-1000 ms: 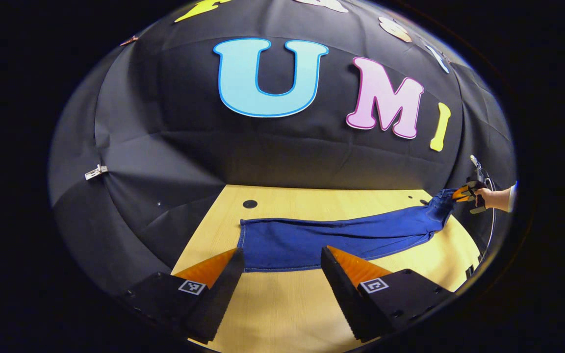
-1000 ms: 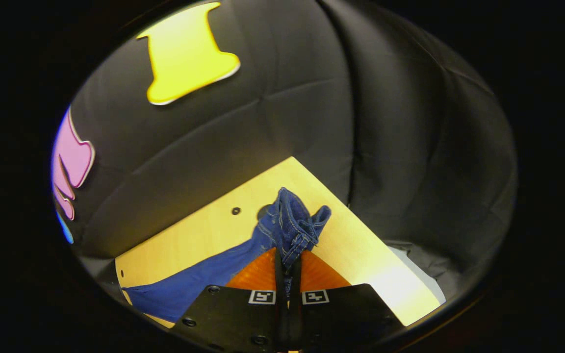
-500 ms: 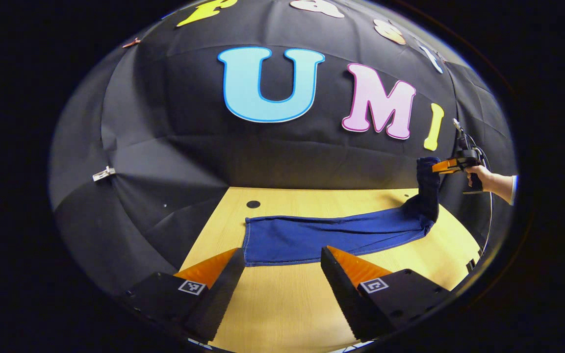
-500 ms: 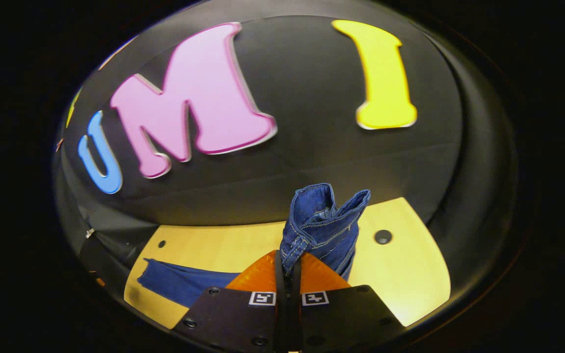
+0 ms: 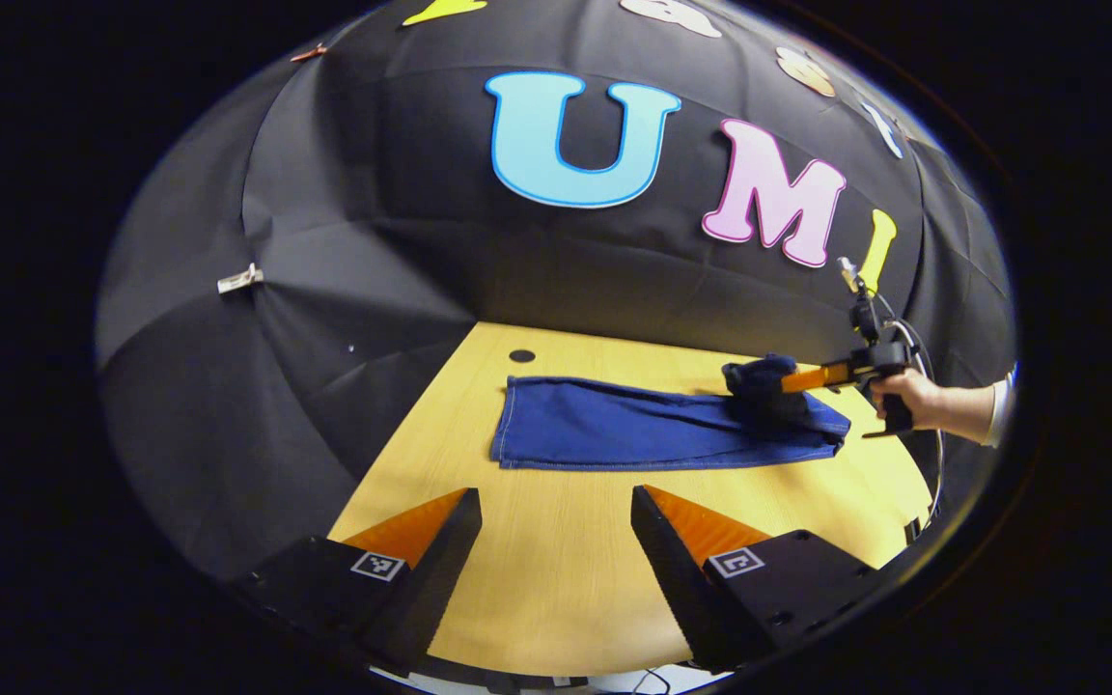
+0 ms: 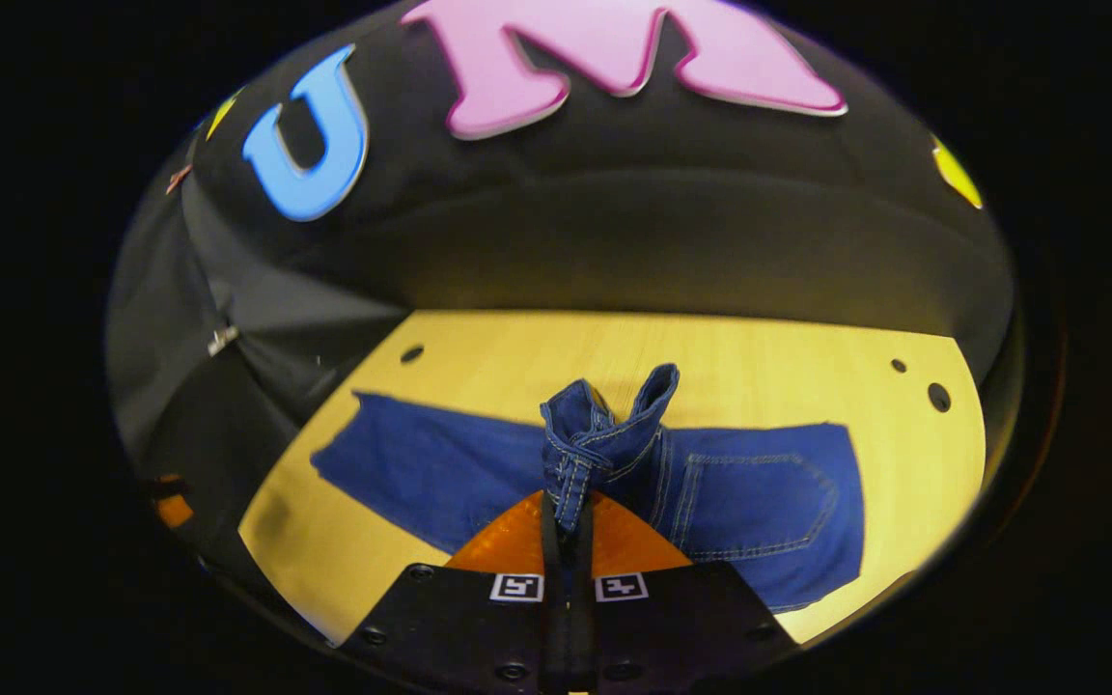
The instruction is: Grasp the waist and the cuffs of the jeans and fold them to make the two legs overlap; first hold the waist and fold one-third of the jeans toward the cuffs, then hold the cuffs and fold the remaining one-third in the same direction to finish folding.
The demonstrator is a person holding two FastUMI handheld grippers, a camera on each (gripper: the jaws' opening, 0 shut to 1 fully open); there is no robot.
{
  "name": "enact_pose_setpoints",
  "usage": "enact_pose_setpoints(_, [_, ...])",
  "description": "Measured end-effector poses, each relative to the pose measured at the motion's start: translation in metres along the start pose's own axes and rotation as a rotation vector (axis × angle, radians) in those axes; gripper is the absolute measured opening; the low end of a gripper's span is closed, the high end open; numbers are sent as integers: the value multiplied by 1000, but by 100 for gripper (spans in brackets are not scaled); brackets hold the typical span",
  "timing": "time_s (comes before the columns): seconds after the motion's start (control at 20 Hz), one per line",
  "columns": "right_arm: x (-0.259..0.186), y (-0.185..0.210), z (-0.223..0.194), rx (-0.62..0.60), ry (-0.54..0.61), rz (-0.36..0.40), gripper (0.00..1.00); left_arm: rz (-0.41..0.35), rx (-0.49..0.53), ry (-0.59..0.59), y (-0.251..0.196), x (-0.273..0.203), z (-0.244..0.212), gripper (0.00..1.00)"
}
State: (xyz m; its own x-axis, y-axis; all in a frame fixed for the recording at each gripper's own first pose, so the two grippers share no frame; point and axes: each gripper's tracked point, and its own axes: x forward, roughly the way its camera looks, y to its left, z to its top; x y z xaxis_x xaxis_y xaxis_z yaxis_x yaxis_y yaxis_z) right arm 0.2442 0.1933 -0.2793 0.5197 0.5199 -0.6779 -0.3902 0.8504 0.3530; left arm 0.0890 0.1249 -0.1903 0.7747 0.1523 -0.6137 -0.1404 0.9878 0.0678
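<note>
The blue jeans (image 5: 643, 427) lie lengthwise on the wooden table (image 5: 556, 589), legs overlapped, cuffs at the left end. In the right gripper view the jeans (image 6: 759, 492) show a back pocket, and the bunched waist (image 6: 604, 439) stands up between the fingers. My right gripper (image 6: 567, 507) is shut on that waist and holds it over the leg part. The left gripper view shows that right gripper (image 5: 792, 381) at the far right with a hand behind it. My left gripper (image 5: 556, 526) is open over bare table, short of the jeans' near edge, with nothing between its fingers.
The table (image 6: 710, 347) has small dark holes near its far corners (image 5: 521, 355) (image 6: 938, 397). The black cloth wall (image 5: 402, 251) closes in the back and left. The table's near edge lies just below my left gripper.
My right gripper carried the waist up off the table, then left over the legs, doubling the jeans back. My left gripper drew back from the cuffs, still open.
</note>
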Motion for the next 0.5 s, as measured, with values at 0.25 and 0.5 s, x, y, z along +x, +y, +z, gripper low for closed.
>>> enact_pose_setpoints(0.25, [10, 5, -34, -37, 112, 36, 14, -30, -120, 121, -12, 14, -32, 97])
enact_pose_setpoints(0.5, [-1, 34, -29, -7, 96, 191, 58, -50, -124, 178, -18, 54, -29, 97])
